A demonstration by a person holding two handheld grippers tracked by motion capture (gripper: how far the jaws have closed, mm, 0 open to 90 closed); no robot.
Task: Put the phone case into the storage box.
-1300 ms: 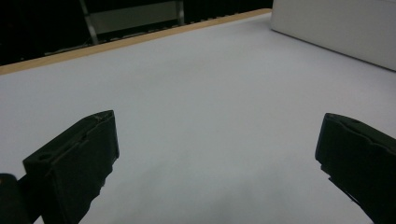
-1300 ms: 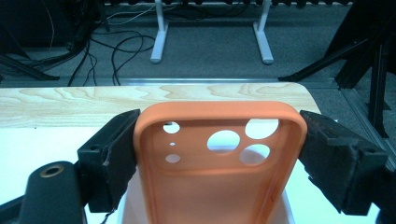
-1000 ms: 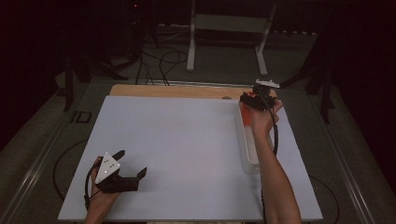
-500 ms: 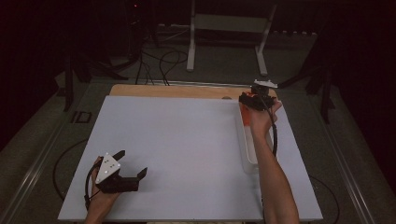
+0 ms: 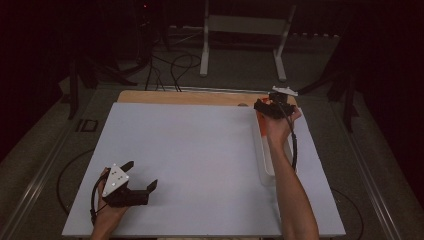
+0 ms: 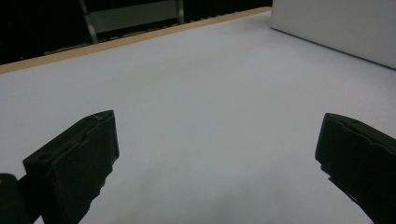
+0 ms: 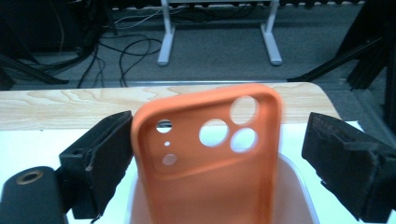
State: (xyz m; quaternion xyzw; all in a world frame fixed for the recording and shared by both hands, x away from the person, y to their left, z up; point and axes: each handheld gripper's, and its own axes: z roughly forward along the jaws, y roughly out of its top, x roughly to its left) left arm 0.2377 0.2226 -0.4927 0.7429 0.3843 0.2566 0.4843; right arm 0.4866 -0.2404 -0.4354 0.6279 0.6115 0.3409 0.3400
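Little was changed over last second: right gripper (image 7: 210, 158) kept at tray (image 5: 263, 165), fingers apart around orange case (image 7: 210, 154), unclamped. Left gripper (image 5: 142, 176) kept idle on tabletop (image 5: 200, 150), fingers apart.

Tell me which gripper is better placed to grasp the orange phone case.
Right. The right gripper already has its open jaws either side of the orange phone case in the white tray; the left gripper sits far across the table.

A dark room surrounds the white-topped table (image 5: 200, 150) with its wooden far edge (image 5: 190, 97); beyond, a grey floor (image 5: 235, 75) carries a white metal stand (image 5: 245, 30) (and loose black cables (image 5: 170, 67)).
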